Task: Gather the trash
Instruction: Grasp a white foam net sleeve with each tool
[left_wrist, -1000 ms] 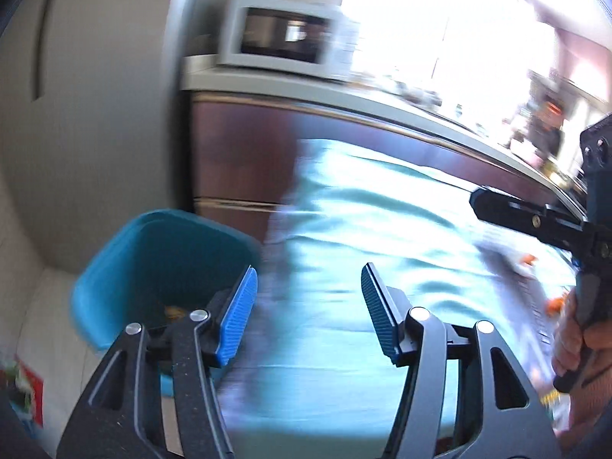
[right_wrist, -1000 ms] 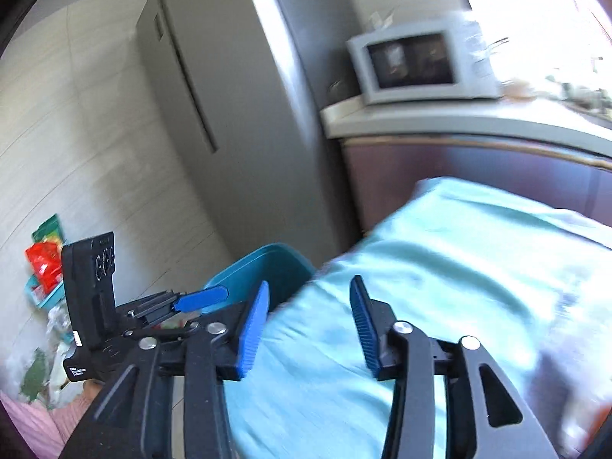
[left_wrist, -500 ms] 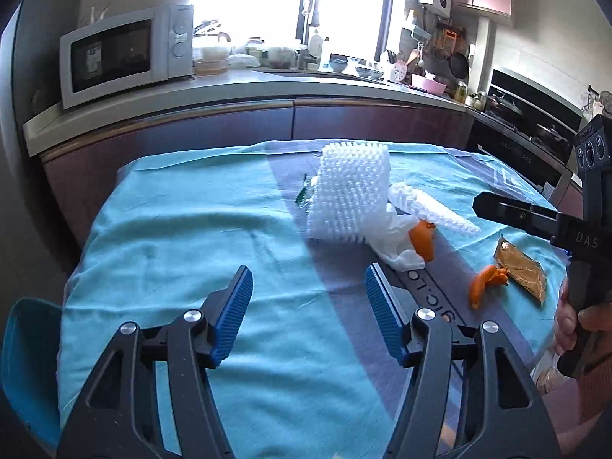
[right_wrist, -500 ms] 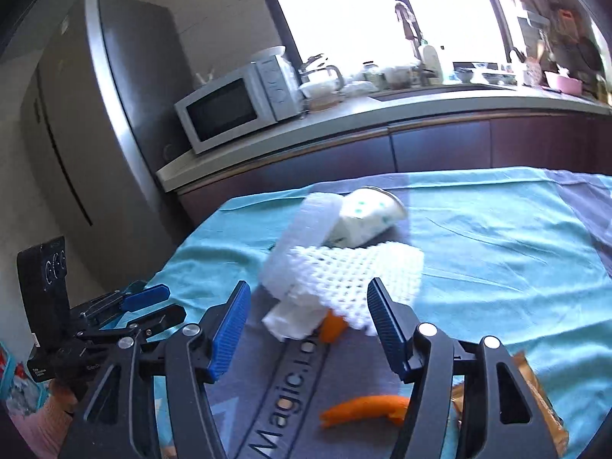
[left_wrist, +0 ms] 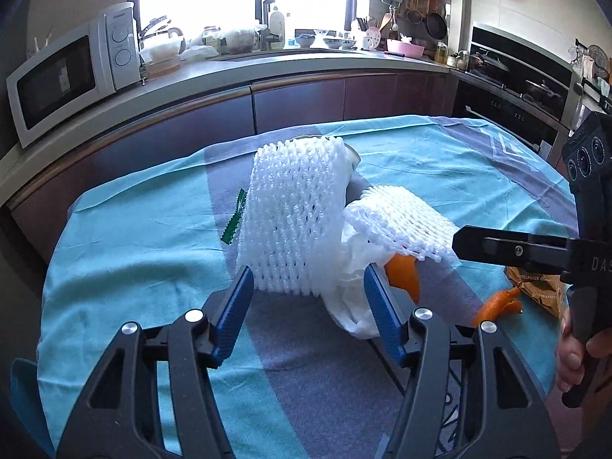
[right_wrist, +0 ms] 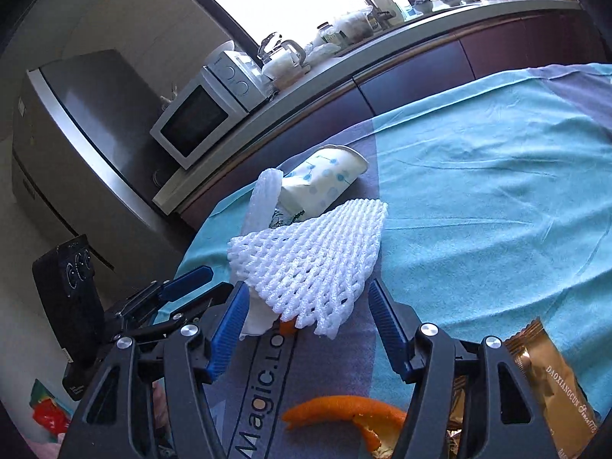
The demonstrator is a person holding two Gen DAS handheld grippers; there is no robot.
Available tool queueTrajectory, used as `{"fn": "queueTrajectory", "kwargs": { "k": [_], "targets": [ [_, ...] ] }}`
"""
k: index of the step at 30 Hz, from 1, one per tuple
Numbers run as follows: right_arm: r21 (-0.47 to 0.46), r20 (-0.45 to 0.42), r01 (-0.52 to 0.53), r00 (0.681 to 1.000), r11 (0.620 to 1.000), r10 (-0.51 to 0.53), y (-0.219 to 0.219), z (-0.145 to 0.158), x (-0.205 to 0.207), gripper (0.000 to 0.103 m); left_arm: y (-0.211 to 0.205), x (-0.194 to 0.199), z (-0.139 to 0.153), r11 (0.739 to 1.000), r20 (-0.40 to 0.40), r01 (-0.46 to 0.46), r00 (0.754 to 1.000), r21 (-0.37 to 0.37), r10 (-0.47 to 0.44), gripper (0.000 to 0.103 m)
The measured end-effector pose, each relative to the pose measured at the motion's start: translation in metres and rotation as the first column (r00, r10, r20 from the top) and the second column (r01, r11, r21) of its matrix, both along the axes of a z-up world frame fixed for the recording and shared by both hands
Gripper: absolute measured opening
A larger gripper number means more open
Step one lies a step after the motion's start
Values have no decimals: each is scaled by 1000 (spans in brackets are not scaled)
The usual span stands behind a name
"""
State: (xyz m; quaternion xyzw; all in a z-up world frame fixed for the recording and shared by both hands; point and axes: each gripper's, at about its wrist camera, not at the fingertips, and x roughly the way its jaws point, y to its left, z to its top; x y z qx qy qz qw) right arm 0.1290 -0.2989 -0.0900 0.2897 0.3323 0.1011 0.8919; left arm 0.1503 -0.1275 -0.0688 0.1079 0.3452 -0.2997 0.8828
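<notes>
Foam nets (left_wrist: 294, 214) (right_wrist: 310, 264) heaped mid-cloth: featherlight, squashy, springy; pinch near edge. Left gripper (left_wrist: 308, 313) closing, nothing held; right gripper (right_wrist: 306, 325) agape, empty. Tissue beneath, probably.

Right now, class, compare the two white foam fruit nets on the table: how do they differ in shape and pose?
The taller foam net stands up as an open tube, while the flatter foam net lies tilted and squashed into a fan. The taller one leans against the paper cup; the flatter one drapes over a crumpled white bag and orange peel. Both are white mesh, lying on the teal cloth.
</notes>
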Motion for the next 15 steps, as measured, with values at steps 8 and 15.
{"fn": "queueTrajectory", "kwargs": {
  "k": [8, 15],
  "targets": [
    [56, 5, -22, 1000, 998, 22, -3, -3, 4, 35, -2, 14, -12, 1000, -77, -14, 997, -8, 13, 21],
    [36, 44, -36, 998, 999, 35, 3, 4, -1, 11, 10, 10, -5, 998, -62, -49, 997, -48, 46, 13]
  ]
}}
